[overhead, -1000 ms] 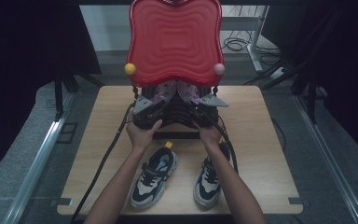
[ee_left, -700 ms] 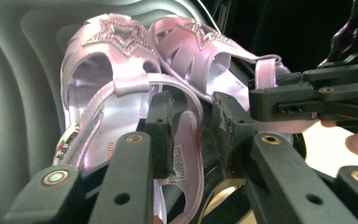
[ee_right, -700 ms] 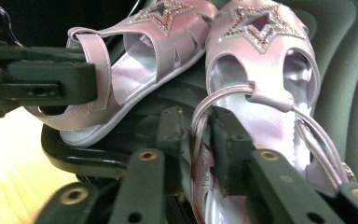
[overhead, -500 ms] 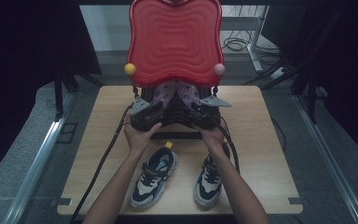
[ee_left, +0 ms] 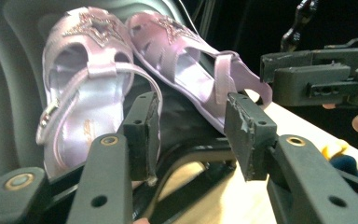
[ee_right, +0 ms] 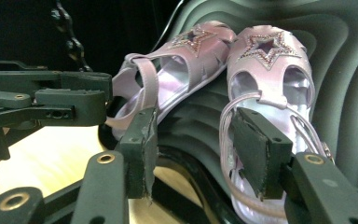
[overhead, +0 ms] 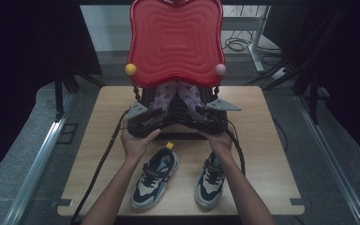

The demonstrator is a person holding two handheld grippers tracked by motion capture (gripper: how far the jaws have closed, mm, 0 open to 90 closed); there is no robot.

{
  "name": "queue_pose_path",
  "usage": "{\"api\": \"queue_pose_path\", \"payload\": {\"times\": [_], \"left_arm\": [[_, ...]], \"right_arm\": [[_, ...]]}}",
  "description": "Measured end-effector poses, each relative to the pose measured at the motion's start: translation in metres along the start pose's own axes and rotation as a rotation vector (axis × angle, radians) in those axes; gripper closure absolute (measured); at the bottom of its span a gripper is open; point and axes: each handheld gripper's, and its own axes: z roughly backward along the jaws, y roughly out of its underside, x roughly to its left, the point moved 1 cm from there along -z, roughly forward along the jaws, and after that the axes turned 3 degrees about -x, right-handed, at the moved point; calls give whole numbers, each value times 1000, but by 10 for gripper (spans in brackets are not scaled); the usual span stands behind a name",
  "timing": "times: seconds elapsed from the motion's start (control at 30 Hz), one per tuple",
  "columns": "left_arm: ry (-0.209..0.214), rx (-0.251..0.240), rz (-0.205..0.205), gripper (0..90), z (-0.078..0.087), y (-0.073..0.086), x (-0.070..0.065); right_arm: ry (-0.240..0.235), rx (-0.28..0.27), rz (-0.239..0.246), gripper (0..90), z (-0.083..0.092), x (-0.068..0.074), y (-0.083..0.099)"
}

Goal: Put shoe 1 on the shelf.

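Note:
Two lilac sandals with glittery star cut-outs lie side by side on a dark ribbed rack (overhead: 178, 124) under a red wavy panel (overhead: 176, 42). In the high view the left sandal (overhead: 161, 96) and right sandal (overhead: 190, 93) slope toward me. My left gripper (overhead: 140, 117) and right gripper (overhead: 213, 117) are held just in front of the rack. In the left gripper view the open gripper (ee_left: 193, 133) faces the left sandal (ee_left: 84, 93) and right sandal (ee_left: 191, 70), holding nothing. The right gripper (ee_right: 200, 149) is open too, with its right jaw close before a sandal's strap (ee_right: 270, 79).
A pair of navy, white and light-blue sneakers, one (overhead: 154, 176) on the left and one (overhead: 211, 178) on the right, stands on the wooden table (overhead: 272, 154) near its front edge. A yellow ball (overhead: 131, 69) and a pink ball (overhead: 220, 69) sit at the red panel's lower corners. Cables trail off the table.
Both hands have shifted only slightly at the rack's front; the left gripper has drifted a little to the left. The sandals and sneakers have not moved.

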Motion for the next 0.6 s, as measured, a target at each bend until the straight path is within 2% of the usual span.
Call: {"api": "queue_pose_path", "payload": {"times": [0.3,0.43,0.6], "left_arm": [[43,23,1,530,19,5,-6],[67,44,-1,517,28,8,-8],[81,48,6,512,39,14,-10]], "right_arm": [[-47,2,18,457,20,3,7],[-58,-2,12,452,29,3,12],[-72,-2,6,449,41,2,19]]}}
